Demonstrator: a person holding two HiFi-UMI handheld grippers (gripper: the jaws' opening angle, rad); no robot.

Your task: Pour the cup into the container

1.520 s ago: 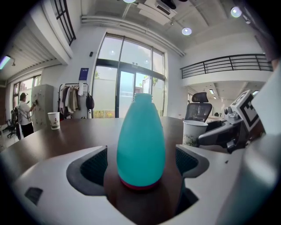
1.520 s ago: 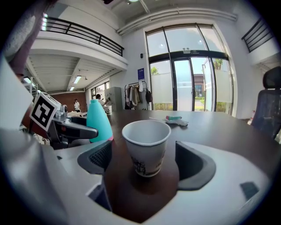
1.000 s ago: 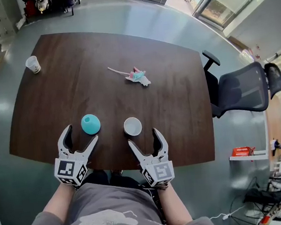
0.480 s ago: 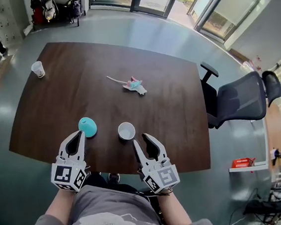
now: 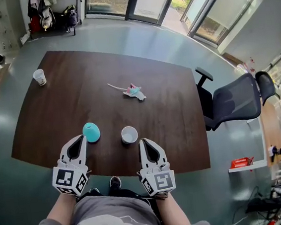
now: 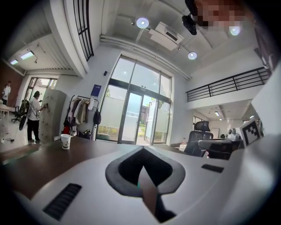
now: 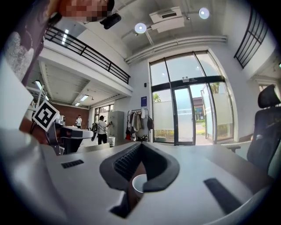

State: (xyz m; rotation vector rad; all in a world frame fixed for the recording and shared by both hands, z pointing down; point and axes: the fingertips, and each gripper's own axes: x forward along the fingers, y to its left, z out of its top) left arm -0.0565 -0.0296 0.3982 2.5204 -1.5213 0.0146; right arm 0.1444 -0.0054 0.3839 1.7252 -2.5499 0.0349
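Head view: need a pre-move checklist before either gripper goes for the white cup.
1. Grippers ready to grasp: not ok; the left gripper and right gripper have just closed on nothing.
2. Upright white cup, mouth up: ok.
3. Cup contents: cannot tell.
4. Gap between cup and teal object: ok, they stand apart.
5. Path from right gripper to cup: ok, only bare table between.
6. Far paper cup and scrap out of the way: ok.
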